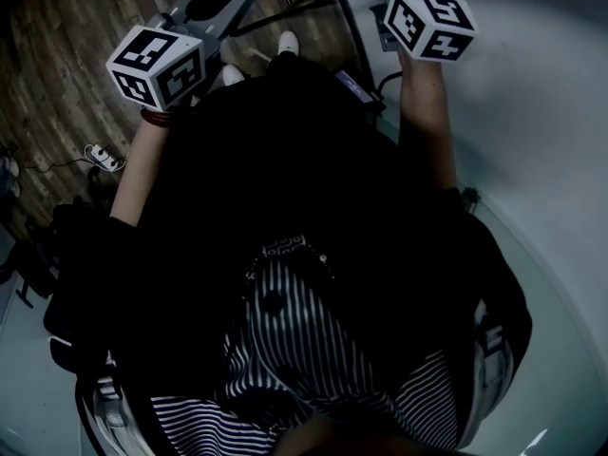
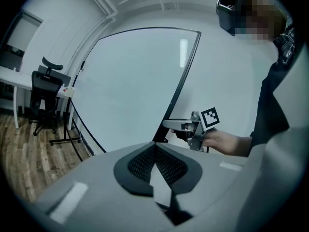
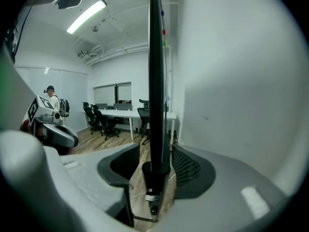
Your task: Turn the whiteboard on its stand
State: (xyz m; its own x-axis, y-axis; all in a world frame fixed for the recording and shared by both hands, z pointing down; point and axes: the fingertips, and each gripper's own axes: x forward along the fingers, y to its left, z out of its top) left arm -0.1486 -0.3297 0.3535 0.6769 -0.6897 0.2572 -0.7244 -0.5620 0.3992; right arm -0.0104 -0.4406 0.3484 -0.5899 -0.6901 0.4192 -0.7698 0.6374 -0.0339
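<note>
The whiteboard (image 2: pixel 135 81) is a large white panel in a black frame, filling the left gripper view and the right side of the head view (image 1: pixel 532 141). Its black frame edge (image 3: pixel 155 81) runs upright between the jaws of my right gripper (image 3: pixel 154 151), which is open: floor shows in the gap on each side of the edge. A dark knob (image 3: pixel 153 178) ends the edge low between the pads. My left gripper (image 2: pixel 154 149) is shut on nothing and hangs in the air left of the board. From there the right gripper (image 2: pixel 186 127) shows at the board's edge.
Wooden floor lies below. An office chair (image 2: pixel 46 88) and a desk (image 2: pixel 9 76) stand at the left, by a stand leg (image 2: pixel 63 139). More chairs and desks (image 3: pixel 111 115) line the far room, where a person (image 3: pixel 50 93) stands. A power strip (image 1: pixel 104 158) lies on the floor.
</note>
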